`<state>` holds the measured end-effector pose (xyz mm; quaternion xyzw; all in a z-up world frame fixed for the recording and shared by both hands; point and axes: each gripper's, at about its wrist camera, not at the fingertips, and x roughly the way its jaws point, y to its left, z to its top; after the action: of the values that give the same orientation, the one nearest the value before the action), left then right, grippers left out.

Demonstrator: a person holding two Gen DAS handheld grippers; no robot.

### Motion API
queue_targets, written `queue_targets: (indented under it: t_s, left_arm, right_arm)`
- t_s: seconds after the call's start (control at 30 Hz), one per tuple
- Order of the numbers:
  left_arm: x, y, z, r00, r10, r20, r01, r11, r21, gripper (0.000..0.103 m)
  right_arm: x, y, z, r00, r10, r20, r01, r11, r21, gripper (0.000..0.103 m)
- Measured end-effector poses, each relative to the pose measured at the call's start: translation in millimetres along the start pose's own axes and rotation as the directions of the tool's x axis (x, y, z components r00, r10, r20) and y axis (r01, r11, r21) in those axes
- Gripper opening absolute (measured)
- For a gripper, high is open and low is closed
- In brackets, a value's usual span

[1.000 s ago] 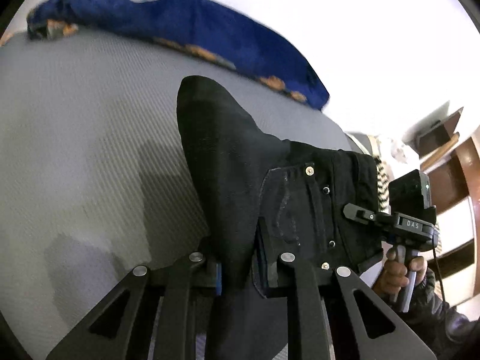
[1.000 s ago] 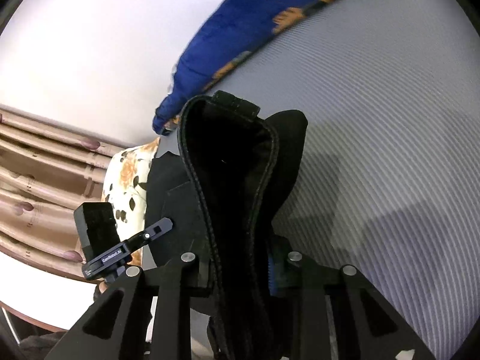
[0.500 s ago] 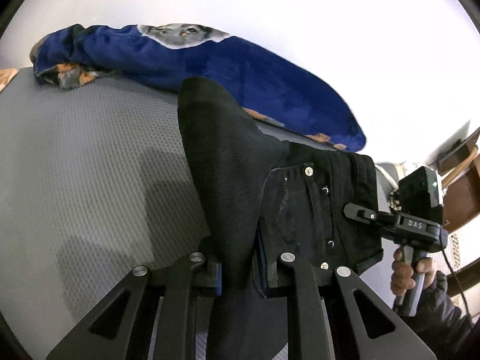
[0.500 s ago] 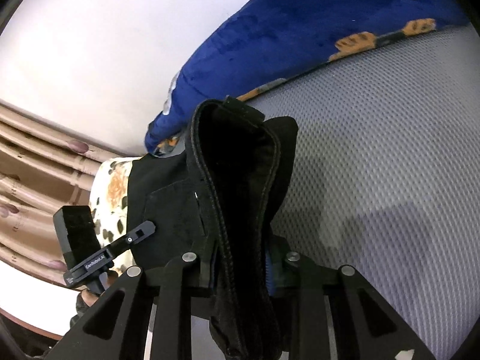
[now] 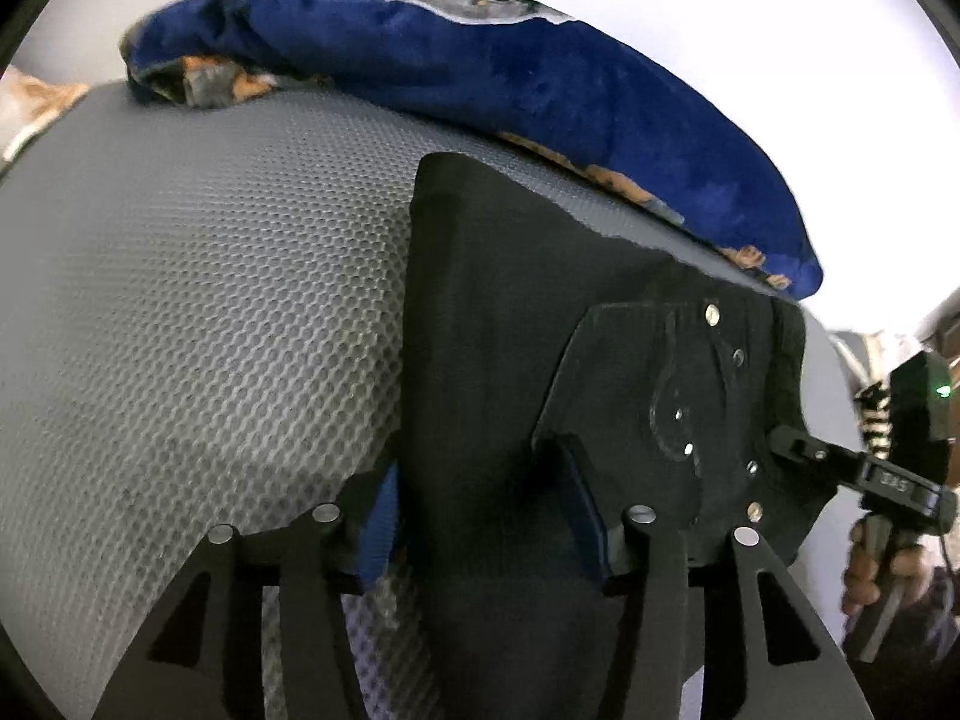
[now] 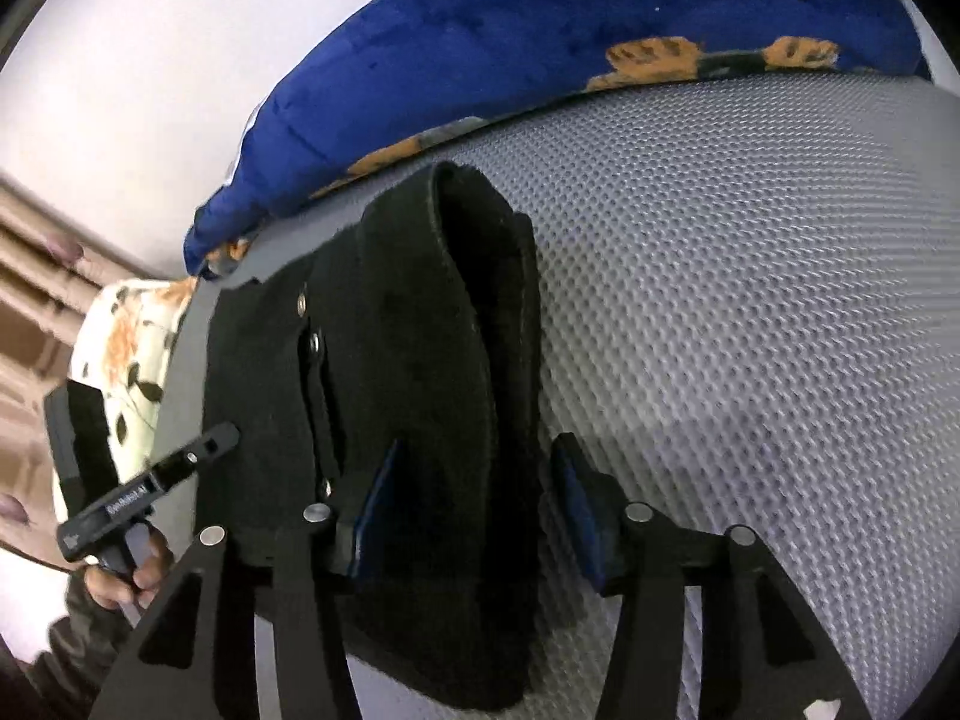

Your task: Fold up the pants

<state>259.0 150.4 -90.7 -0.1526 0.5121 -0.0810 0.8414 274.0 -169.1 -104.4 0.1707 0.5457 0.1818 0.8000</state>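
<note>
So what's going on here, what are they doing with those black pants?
A person is folding black pants on a grey mesh surface, with a handheld gripper in each hand. The left gripper and right gripper both have their jaws spread, with pant fabric lying loosely between the blue pads. The pants rest on the surface, waistband and rivets facing up. A blue blanket lies along the far edge.

- Black pants (image 5: 492, 360): dark denim, metal rivets and a curved-stitch pocket on the exposed face.
- Doubled over; waistband edge folded into a loop in the right wrist view.
- Lying on grey mesh surface (image 5: 210, 300), near its far edge.
</note>
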Motion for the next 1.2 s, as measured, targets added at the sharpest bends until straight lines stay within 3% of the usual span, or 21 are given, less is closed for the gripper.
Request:
queue_targets:
  t_s: [0.2, 0.27, 0.6, 0.97, 1.2]
  left_arm:
    - [-20, -27, -21, 0.98, 0.192, 0.059, -0.196, 0.978, 0.071, 0.056]
    - [-32, -33, -29, 0.971, 0.225, 0.076, -0.231, 0.969, 0.084, 0.057]
    - [-94, -58, -75, 0.941, 0.3, 0.159, -0.318, 0.942, 0.105, 0.061]
    - [-141, -81, -118, 0.893, 0.366, 0.262, -0.404, 0.908, 0.108, 0.061]
    - [-155, -90, -138, 0.885, 0.365, 0.289, -0.408, 0.907, 0.104, 0.061]
  right_arm:
    - [-20, 13, -15, 0.998, -0.05, 0.043, 0.05, 0.999, -0.008, 0.053]
    - [-29, 18, -21, 0.996, -0.066, 0.06, 0.067, 0.998, -0.011, 0.053]
    - [-75, 55, -74, 0.978, -0.153, 0.142, 0.168, 0.98, -0.104, 0.055]
    - [-103, 111, -117, 0.941, -0.202, 0.27, 0.264, 0.939, -0.218, 0.077]
    - [-113, 127, -135, 0.929, -0.205, 0.307, 0.282, 0.931, -0.232, 0.082]
